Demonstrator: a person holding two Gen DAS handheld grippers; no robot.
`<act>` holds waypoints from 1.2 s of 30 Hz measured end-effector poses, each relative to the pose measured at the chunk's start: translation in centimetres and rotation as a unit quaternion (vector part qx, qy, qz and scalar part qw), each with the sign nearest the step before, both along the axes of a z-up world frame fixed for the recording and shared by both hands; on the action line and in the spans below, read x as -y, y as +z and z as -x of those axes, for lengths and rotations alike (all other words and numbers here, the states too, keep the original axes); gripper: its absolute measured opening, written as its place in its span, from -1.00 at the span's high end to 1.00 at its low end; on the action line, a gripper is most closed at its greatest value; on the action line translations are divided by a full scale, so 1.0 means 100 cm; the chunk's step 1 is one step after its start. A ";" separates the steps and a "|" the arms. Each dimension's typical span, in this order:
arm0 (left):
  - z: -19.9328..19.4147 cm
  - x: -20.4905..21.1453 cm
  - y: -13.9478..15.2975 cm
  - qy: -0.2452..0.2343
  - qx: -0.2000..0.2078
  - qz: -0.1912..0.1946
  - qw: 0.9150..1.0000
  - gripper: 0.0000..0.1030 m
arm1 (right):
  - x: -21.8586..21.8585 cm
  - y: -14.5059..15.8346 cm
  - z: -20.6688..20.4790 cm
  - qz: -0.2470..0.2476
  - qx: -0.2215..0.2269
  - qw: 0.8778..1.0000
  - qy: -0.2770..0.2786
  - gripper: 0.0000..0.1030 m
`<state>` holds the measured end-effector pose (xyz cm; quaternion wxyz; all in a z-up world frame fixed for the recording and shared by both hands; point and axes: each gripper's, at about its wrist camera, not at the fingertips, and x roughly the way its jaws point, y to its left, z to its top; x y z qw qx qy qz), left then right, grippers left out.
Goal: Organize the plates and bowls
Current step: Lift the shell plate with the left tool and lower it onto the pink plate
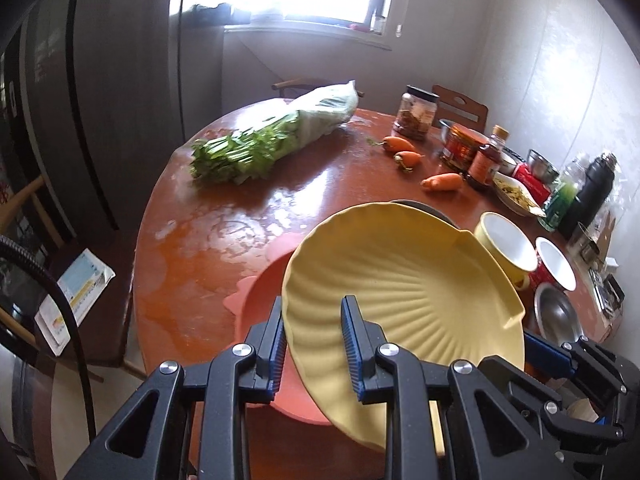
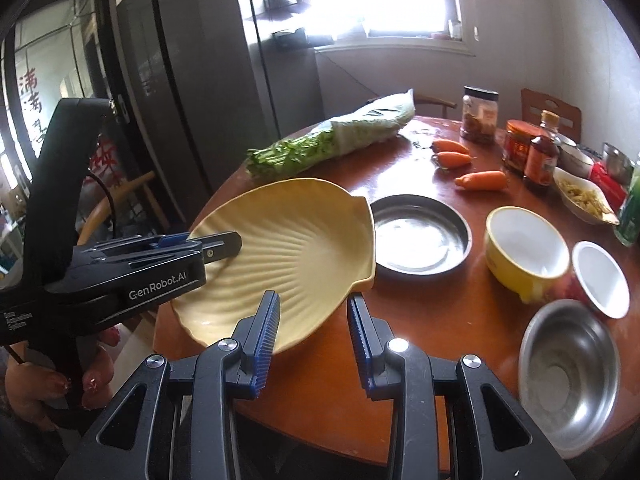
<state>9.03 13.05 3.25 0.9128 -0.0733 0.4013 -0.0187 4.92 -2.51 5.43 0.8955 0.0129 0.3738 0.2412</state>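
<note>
A yellow shell-shaped plate hangs tilted above the round brown table. My left gripper is shut on its near rim; the right wrist view shows it from the side, clamped over the plate. My right gripper has the plate's other rim between its fingers and appears shut on it; it also shows as a blue pad at the rim. A pink plate lies on the table beneath. A steel dish, yellow bowl, small white-lined bowl and steel bowl stand to the right.
A bag of greens and three carrots lie farther back. Jars, bottles and a dish of food crowd the table's right side. A dark fridge stands at the left, with chairs around. A person's hand holds the left gripper.
</note>
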 end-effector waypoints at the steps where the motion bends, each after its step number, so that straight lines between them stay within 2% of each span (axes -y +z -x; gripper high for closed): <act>1: -0.002 -0.003 -0.003 0.002 -0.002 0.000 1.000 0.49 | -0.003 -0.002 -0.001 0.002 -0.002 1.000 0.001 0.30; 18: -0.021 -0.008 -0.034 -0.004 -0.032 -0.010 0.999 0.49 | -0.017 -0.035 -0.009 0.019 -0.045 0.999 -0.005 0.29; 36: -0.042 -0.008 -0.038 0.002 -0.036 -0.030 0.999 0.45 | -0.021 -0.041 -0.012 0.003 -0.063 0.998 0.008 0.26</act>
